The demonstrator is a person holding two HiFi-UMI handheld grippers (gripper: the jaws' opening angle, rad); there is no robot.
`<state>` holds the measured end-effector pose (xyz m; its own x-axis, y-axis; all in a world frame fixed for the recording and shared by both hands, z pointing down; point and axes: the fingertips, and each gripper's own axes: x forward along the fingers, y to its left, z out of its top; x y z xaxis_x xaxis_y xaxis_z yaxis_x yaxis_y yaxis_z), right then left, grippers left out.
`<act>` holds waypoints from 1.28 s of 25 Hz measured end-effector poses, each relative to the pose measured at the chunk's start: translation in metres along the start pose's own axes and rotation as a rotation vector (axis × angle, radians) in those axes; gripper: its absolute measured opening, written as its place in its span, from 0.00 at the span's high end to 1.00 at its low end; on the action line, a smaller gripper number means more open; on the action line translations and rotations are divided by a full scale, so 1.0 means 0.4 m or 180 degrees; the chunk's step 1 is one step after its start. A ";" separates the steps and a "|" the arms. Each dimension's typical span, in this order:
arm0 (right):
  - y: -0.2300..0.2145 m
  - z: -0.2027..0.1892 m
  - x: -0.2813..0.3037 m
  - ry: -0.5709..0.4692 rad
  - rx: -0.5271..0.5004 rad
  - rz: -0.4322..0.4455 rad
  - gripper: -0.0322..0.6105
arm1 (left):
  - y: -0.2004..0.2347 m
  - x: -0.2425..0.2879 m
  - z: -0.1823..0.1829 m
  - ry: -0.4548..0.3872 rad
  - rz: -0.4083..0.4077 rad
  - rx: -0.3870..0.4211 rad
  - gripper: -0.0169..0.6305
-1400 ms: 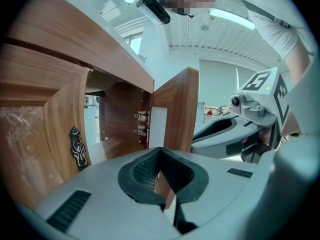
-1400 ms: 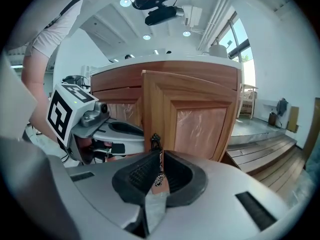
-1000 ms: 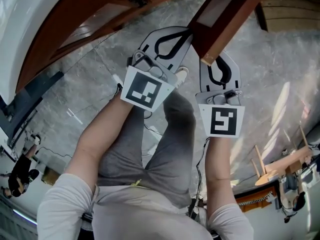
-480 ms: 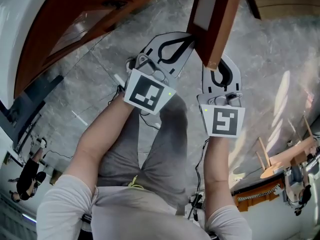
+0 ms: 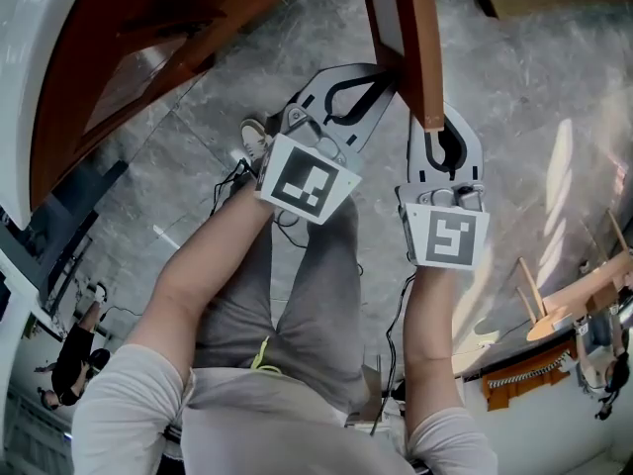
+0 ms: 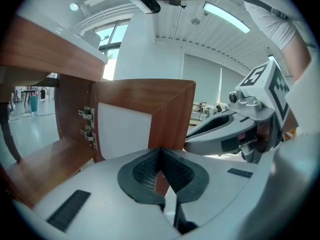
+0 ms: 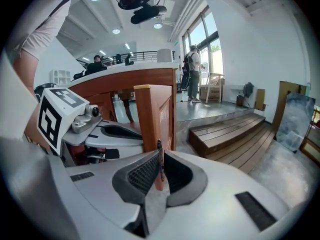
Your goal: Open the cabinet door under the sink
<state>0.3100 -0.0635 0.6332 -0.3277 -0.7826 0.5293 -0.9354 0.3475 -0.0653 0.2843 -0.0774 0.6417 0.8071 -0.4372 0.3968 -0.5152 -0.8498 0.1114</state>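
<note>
The brown cabinet door (image 5: 420,38) stands swung out from the cabinet (image 5: 148,47) under the white sink counter (image 5: 30,57). In the head view it shows nearly edge-on. My right gripper (image 5: 436,125) is at the door's free edge, shut on a thin dark handle (image 7: 159,170) there. My left gripper (image 5: 374,70) is shut with nothing between its pads, its tip close to the door's white inner face (image 6: 122,129). The door's edge (image 6: 170,114) rises just behind the left pads. Two metal hinges (image 6: 87,124) and the open cabinet floor (image 6: 40,159) show at the left.
Below me are the person's legs and a shoe (image 5: 252,139) on the grey marbled floor. Wooden steps (image 7: 235,134) lie to the right. A wooden stool (image 5: 554,305) stands at the right edge. People stand far off by the windows (image 7: 192,69).
The door has swung further out and now appears more edge-on. Both grippers have moved with it, slightly right and farther from the cabinet.
</note>
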 end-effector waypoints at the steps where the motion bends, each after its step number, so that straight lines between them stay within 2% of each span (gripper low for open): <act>1: -0.009 -0.003 -0.007 0.0007 0.0013 -0.0010 0.87 | -0.008 0.012 0.005 0.0002 -0.0016 0.0003 0.96; 7: -0.038 -0.007 -0.023 0.0040 0.0076 -0.0073 0.87 | -0.036 0.037 0.038 -0.0055 -0.0114 0.0001 0.96; 12: -0.061 0.002 -0.045 0.0117 0.0100 -0.0080 0.87 | -0.024 0.034 0.070 -0.0073 -0.0019 0.0073 0.96; 22: -0.021 0.035 -0.021 0.0048 0.0008 0.0008 0.87 | 0.012 -0.010 0.079 -0.0062 0.0099 0.0067 0.96; 27: -0.004 0.087 -0.023 0.0053 -0.0020 0.0012 0.87 | 0.044 -0.055 0.118 -0.0039 0.0186 0.0038 0.96; 32: 0.041 0.181 -0.032 0.0059 -0.0066 0.0084 0.88 | 0.087 -0.140 0.196 -0.0069 0.0352 0.0001 0.96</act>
<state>0.2891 -0.0850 0.5639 -0.3496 -0.7633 0.5432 -0.9234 0.3787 -0.0621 0.2437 -0.1057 0.5521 0.7513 -0.5346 0.3870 -0.6014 -0.7961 0.0677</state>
